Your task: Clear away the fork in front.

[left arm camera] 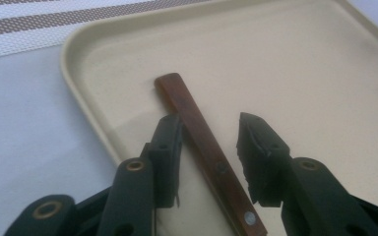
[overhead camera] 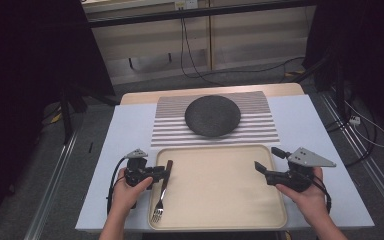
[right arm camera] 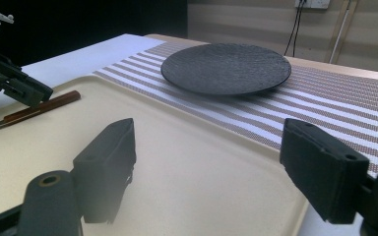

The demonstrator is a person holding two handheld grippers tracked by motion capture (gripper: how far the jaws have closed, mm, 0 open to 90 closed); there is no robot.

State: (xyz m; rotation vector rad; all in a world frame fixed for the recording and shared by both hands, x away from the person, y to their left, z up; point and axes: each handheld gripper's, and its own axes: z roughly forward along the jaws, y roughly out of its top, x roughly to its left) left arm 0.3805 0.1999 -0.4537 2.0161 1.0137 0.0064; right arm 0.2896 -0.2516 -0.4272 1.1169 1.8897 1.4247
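A fork (overhead camera: 161, 197) with a brown wooden handle (left arm camera: 197, 123) lies along the left side of a beige tray (overhead camera: 220, 185), tines toward the table's front edge. My left gripper (overhead camera: 164, 173) is open and low over the tray, its jaws straddling the handle; in the left gripper view (left arm camera: 209, 123) the left jaw is close beside the wood and the right jaw stands apart. My right gripper (overhead camera: 269, 160) is open above the tray's right rim, nothing between its jaws (right arm camera: 209, 132). In the right gripper view the handle (right arm camera: 44, 105) and left gripper (right arm camera: 10, 81) show at far left.
A dark round plate (overhead camera: 213, 115) sits on a striped placemat (overhead camera: 260, 131) just beyond the tray. The white-covered table (overhead camera: 125, 140) ends near the hands. Cables and dark stands occupy the floor beyond.
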